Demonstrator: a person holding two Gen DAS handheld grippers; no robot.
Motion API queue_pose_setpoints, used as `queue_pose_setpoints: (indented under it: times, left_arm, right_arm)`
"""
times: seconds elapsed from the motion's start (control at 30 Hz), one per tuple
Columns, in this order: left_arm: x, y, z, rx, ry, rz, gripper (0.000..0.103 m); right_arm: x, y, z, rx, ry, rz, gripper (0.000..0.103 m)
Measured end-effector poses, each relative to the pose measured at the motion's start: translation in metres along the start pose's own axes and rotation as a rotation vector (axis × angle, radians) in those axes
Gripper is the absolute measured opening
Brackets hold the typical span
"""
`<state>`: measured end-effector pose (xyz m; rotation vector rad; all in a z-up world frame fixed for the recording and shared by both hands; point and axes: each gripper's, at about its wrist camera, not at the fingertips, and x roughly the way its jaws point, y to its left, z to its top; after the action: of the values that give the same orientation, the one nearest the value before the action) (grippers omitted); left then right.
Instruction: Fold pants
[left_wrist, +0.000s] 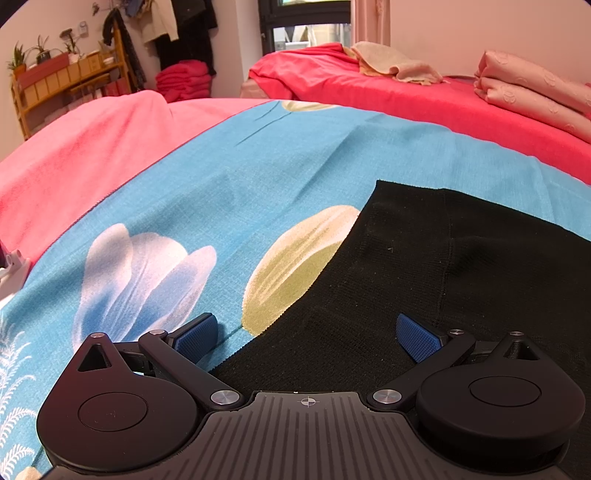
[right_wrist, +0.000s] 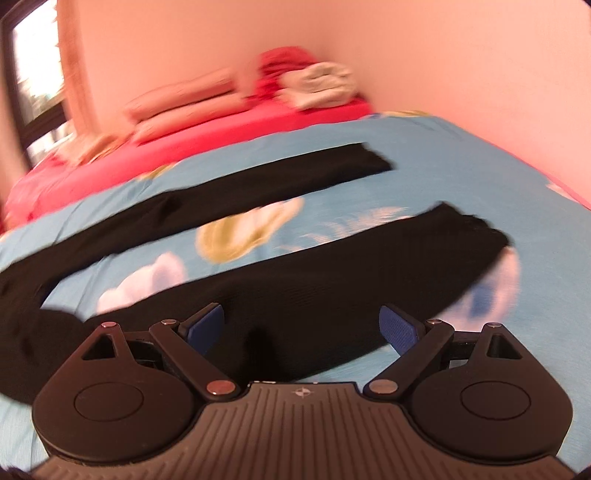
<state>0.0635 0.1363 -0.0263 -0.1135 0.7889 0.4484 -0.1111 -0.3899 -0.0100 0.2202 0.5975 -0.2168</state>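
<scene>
Bed (left_wrist: 258, 155), covered by a blue floral sheet, with red bedding and folded pink cloth at its far side. Pants (right_wrist: 332, 288), black, lie flat on the sheet: in the right wrist view the two legs run apart from lower left to upper right, the far leg (right_wrist: 258, 184) ending in a cuff near the red bedding, the near leg passing just ahead of the right gripper (right_wrist: 303, 328). In the left wrist view the waist end fills the near right of the frame, one straight corner on the sheet. The fabric appears a fine knit: judged light, limp and stretchy, likely to sag and drag on the sheet rather than slide as a sheet. Best taken at an edge or cuff, where a single pinch gathers both layers. Left gripper (left_wrist: 308, 338): jaws wide, one finger over the sheet, the other over the pants edge, nothing held. Right gripper: jaws wide, straddling the near leg, not pressing it; this view is blurred.
</scene>
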Motion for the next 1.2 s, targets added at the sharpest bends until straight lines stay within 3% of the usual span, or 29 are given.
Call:
queue_pose_setpoints:
  times: [0.13,0.23,0.4,0.53,0.73,0.83,0.9,1.03,1.2]
  left_arm:
    - [0.0,0.0,0.0,-0.001,0.0,0.0,0.103]
    - [0.0,0.0,0.0,0.002,0.001,0.003,0.103]
    - [0.0,-0.001,0.0,0.005,0.003,0.011,0.103]
    - [0.001,-0.002,0.0,0.007,0.006,0.017,0.103]
    - [0.001,-0.002,0.001,0.009,0.014,0.018,0.103]
    - [0.001,-0.001,0.002,0.01,0.018,0.017,0.103]
    - [0.002,-0.002,0.003,0.011,0.021,0.018,0.103]
    - [0.002,-0.002,0.003,0.012,0.024,0.02,0.103]
    - [0.003,-0.002,0.003,0.014,0.028,0.02,0.103]
  right_arm:
    - [0.013,0.01,-0.005,-0.088,0.045,0.05,0.093]
    - [0.015,0.001,-0.007,-0.147,0.028,0.058,0.093]
    - [0.015,-0.032,0.002,-0.092,0.004,0.03,0.093]
    - [0.013,-0.052,0.005,-0.018,-0.018,0.089,0.092]
    - [0.01,-0.06,0.004,0.021,-0.045,0.059,0.091]
    - [0.006,-0.065,0.004,0.015,-0.054,-0.089,0.095]
    - [0.004,-0.078,0.004,0.064,-0.045,-0.134,0.095]
    - [-0.009,-0.096,0.003,0.162,-0.067,-0.108,0.095]
    - [-0.019,-0.087,0.002,0.122,-0.087,-0.114,0.096]
